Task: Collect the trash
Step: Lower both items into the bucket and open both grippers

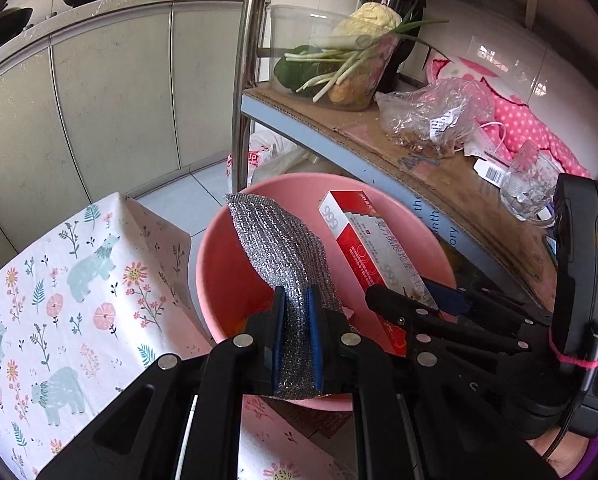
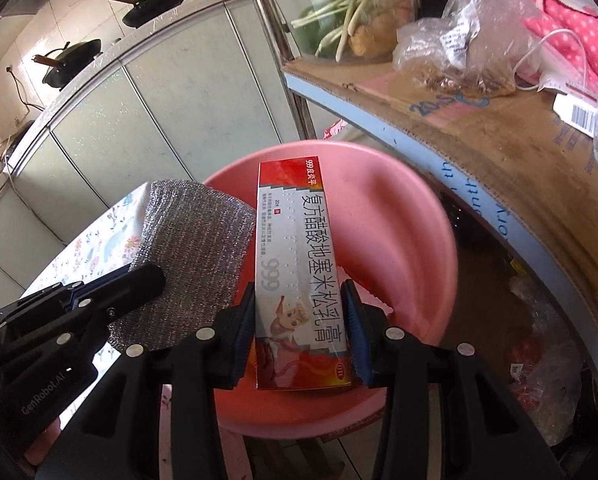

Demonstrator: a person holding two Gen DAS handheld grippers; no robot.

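Note:
My left gripper (image 1: 297, 320) is shut on a silver mesh scouring pad (image 1: 275, 248) and holds it over a pink plastic bin (image 1: 219, 280). My right gripper (image 2: 301, 320) is shut on a red and white medicine box (image 2: 295, 248) and holds it over the same pink bin (image 2: 411, 240). The box also shows in the left wrist view (image 1: 363, 248), to the right of the pad. The pad shows in the right wrist view (image 2: 191, 248), to the left of the box, with the left gripper (image 2: 139, 284) on it.
A table with a floral cloth (image 1: 59, 300) stands left of the bin. A shelf lined with cardboard (image 1: 439, 168) stands to the right, with a clear plastic bag (image 1: 435, 112), a glass cup (image 1: 531, 188), a tub of vegetables (image 1: 331, 64) and pink cloth (image 1: 531, 128). Grey cabinets (image 1: 111, 96) stand behind.

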